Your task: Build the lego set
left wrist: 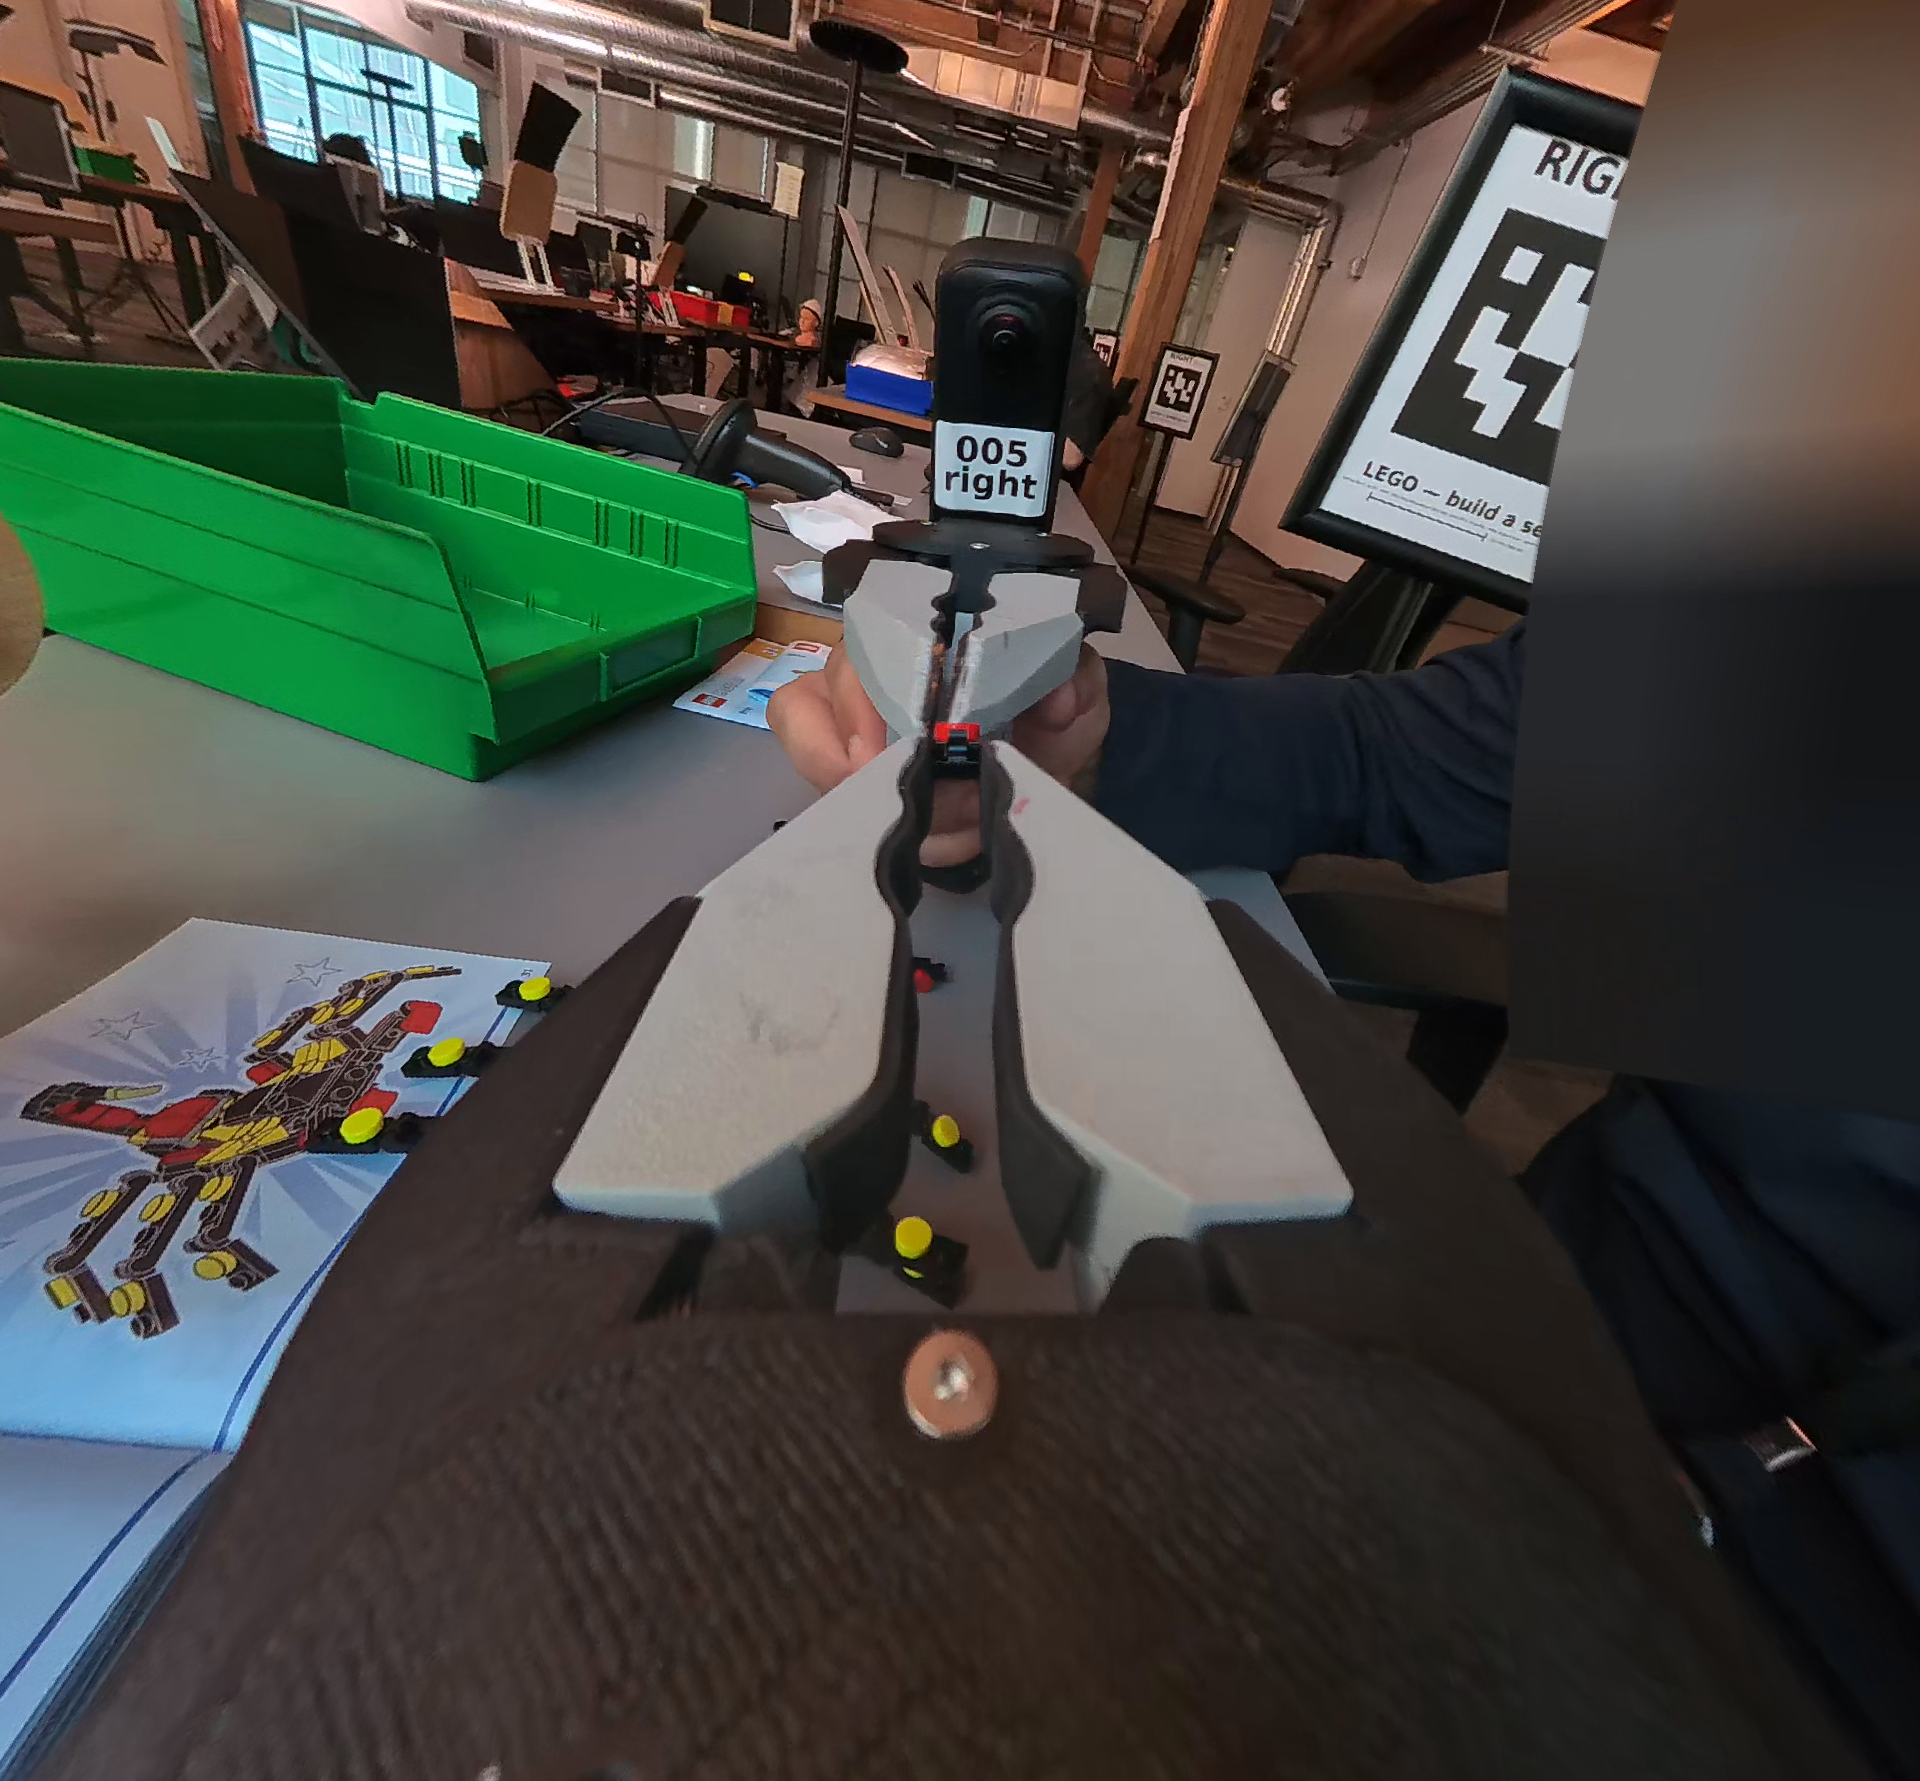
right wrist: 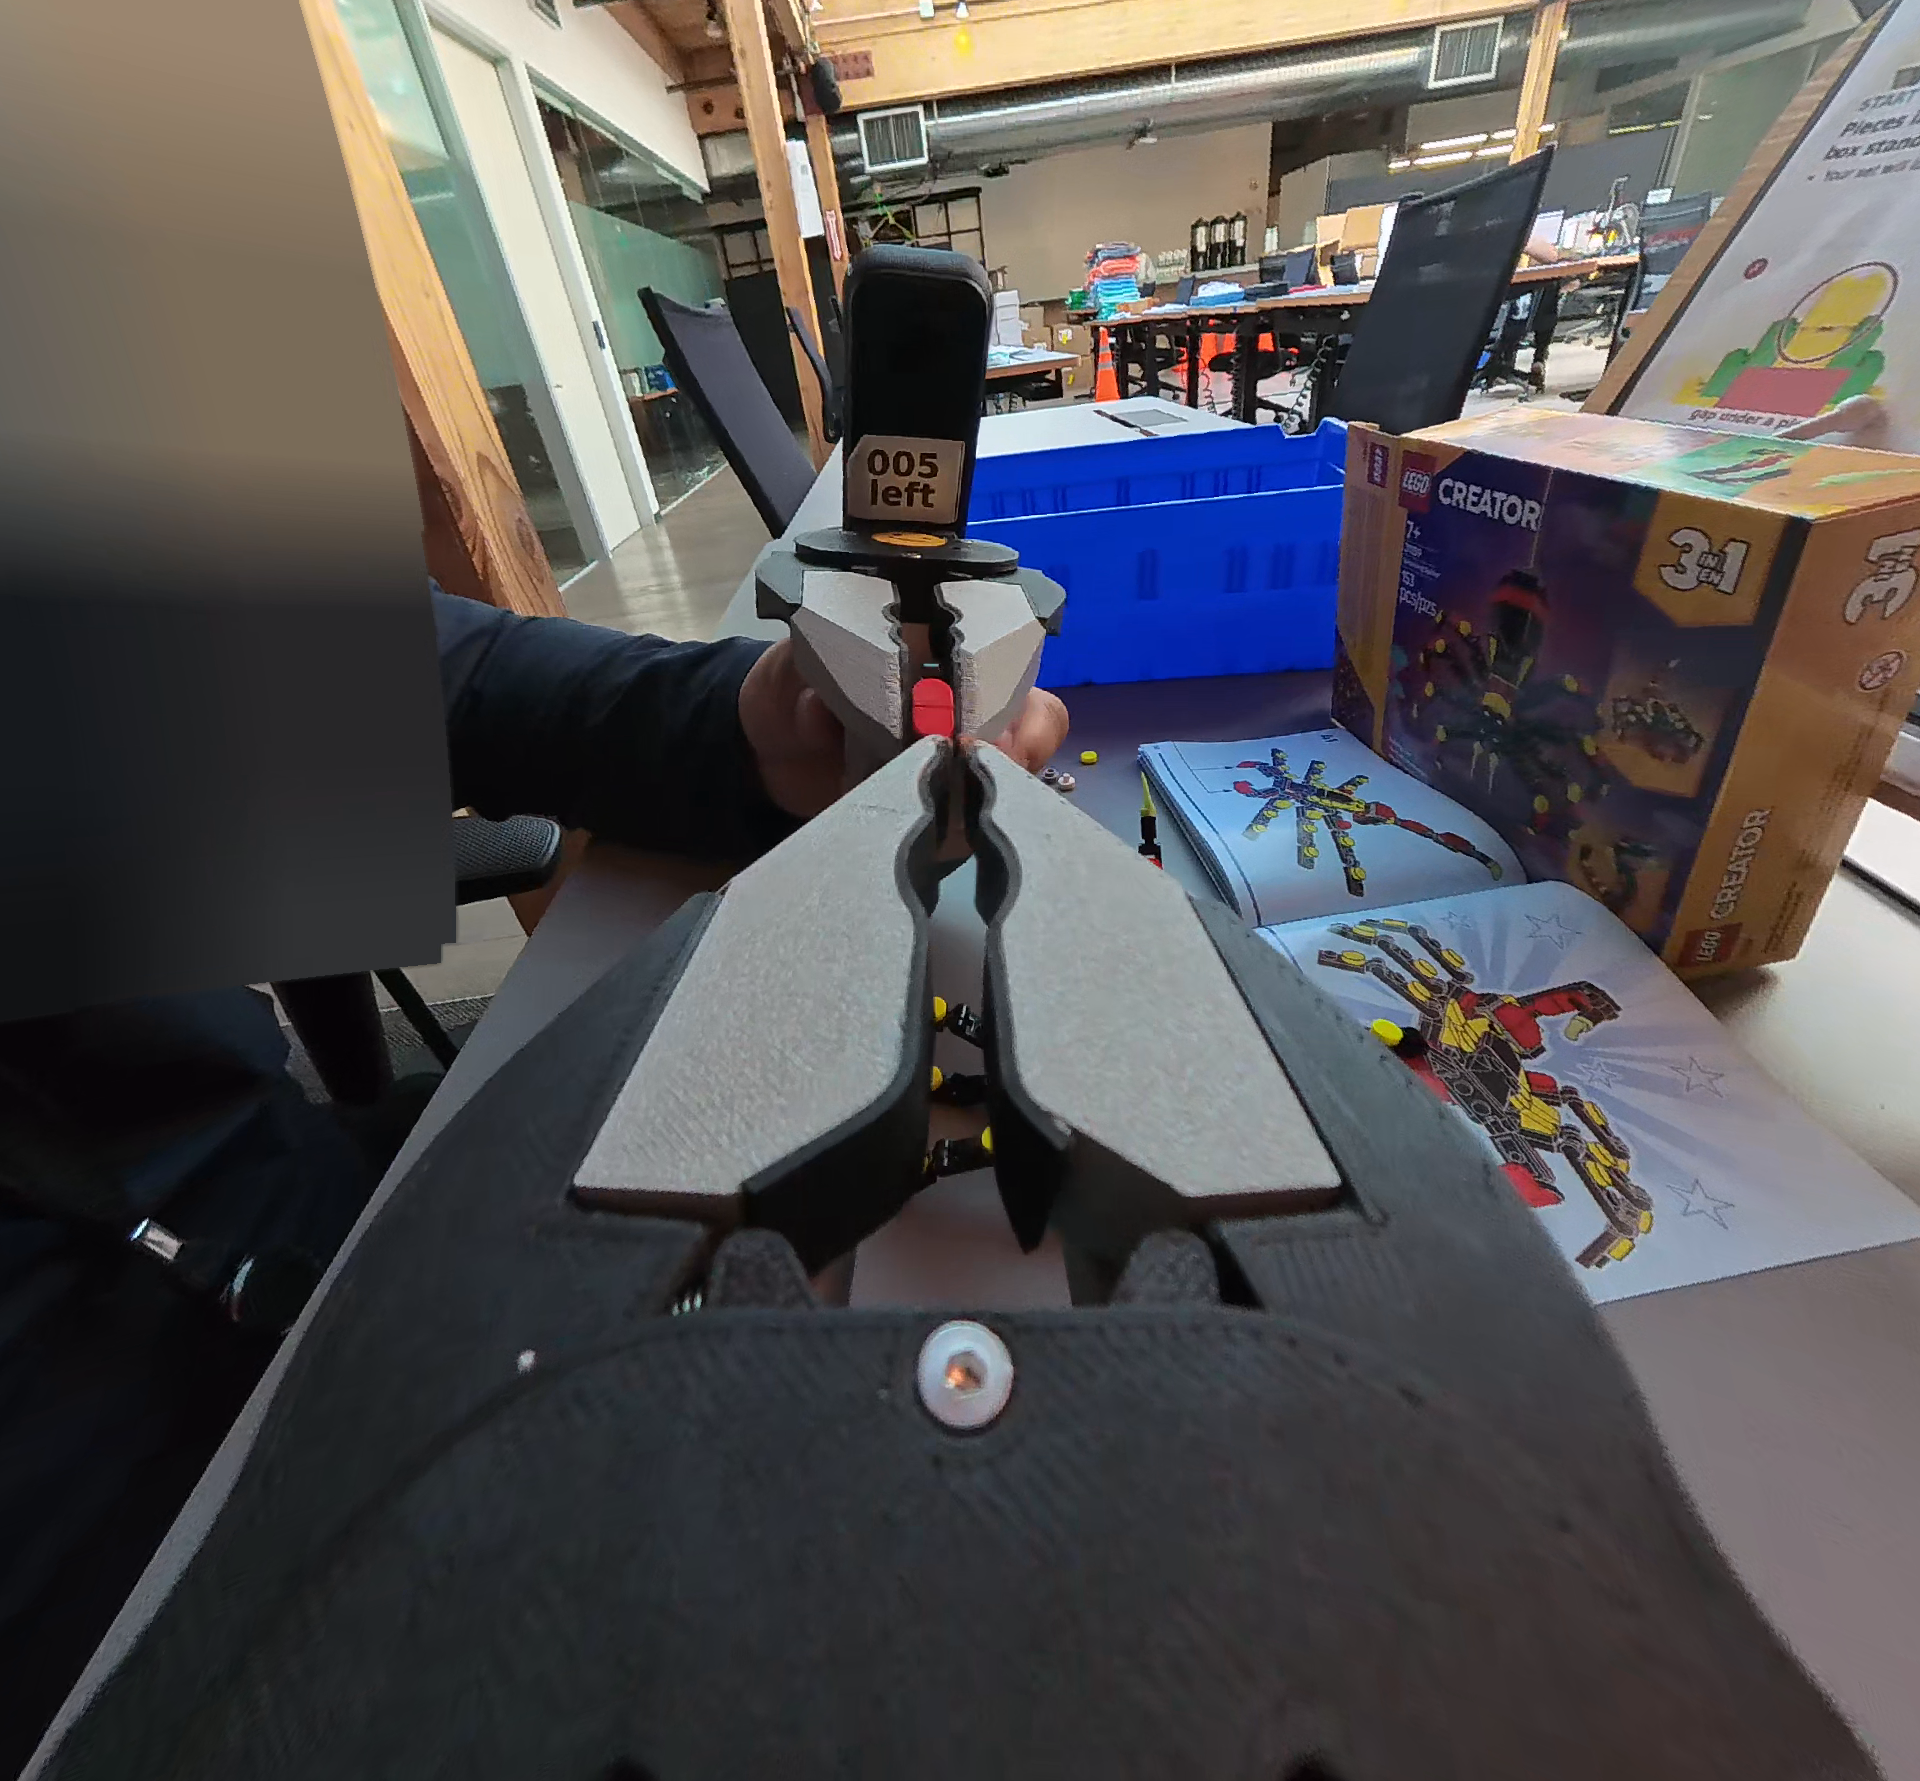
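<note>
My left gripper (left wrist: 956, 763) and my right gripper (right wrist: 951, 749) meet tip to tip above the grey table (left wrist: 416, 848). A small red and black lego piece (left wrist: 954, 742) sits between the tips. In the right wrist view the red piece (right wrist: 932, 705) is clamped in the left gripper's jaws. The right gripper's jaws are closed at its near end; what they pinch is hidden. Black leg pieces with yellow studs (left wrist: 914, 1238) lie on the table under the grippers. More lie on the open instruction booklet (left wrist: 208, 1160), which also shows in the right wrist view (right wrist: 1558, 1056).
A green bin (left wrist: 364, 568) stands at the far left, a blue bin (right wrist: 1164, 547) behind the left gripper. The set's box (right wrist: 1621, 671) stands beside a second booklet (right wrist: 1320, 817). Small loose pieces (right wrist: 1088, 757) lie nearby. A framed sign (left wrist: 1475, 329) stands off the table. Left and right tips are no more than a few centimetres apart.
</note>
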Demonstrator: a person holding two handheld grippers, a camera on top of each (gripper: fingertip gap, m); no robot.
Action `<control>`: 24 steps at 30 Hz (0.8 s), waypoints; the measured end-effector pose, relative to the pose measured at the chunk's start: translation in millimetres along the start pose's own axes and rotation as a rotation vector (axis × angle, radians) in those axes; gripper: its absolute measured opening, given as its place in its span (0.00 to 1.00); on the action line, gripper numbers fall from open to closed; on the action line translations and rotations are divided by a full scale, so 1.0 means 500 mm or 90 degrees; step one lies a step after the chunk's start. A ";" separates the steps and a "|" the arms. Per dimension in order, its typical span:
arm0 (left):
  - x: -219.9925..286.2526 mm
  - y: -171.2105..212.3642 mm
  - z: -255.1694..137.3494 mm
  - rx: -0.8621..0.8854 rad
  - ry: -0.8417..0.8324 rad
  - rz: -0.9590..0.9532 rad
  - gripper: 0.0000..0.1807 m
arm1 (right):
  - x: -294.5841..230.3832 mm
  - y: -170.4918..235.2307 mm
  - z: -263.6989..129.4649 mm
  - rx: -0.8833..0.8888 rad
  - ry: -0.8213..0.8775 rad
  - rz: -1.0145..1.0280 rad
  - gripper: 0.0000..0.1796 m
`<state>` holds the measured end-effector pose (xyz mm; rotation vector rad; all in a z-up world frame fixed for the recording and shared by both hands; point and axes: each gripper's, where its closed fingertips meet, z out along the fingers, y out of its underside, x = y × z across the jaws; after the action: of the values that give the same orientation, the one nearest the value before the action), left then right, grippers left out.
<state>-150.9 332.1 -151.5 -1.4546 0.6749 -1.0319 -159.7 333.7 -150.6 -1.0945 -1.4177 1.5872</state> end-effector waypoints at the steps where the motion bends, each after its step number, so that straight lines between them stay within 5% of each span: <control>1: 0.001 0.000 0.000 0.000 0.001 0.001 0.03 | -0.001 0.000 0.000 0.001 0.000 -0.001 0.00; 11: 0.002 -0.010 -0.002 0.026 0.011 -0.019 0.03 | 0.001 0.019 0.008 -0.014 -0.019 0.051 0.00; 17: -0.021 -0.005 -0.011 0.012 -0.023 -0.015 0.03 | -0.017 0.057 0.032 -0.084 0.006 -0.078 0.00; 24: -0.029 0.024 -0.018 -0.039 0.019 -0.170 0.03 | -0.012 0.037 0.006 -0.107 0.041 -0.198 0.05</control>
<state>-163.3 338.7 -167.1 -1.6158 0.5471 -1.2485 -159.8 324.9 -168.2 -0.9555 -1.6122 1.2208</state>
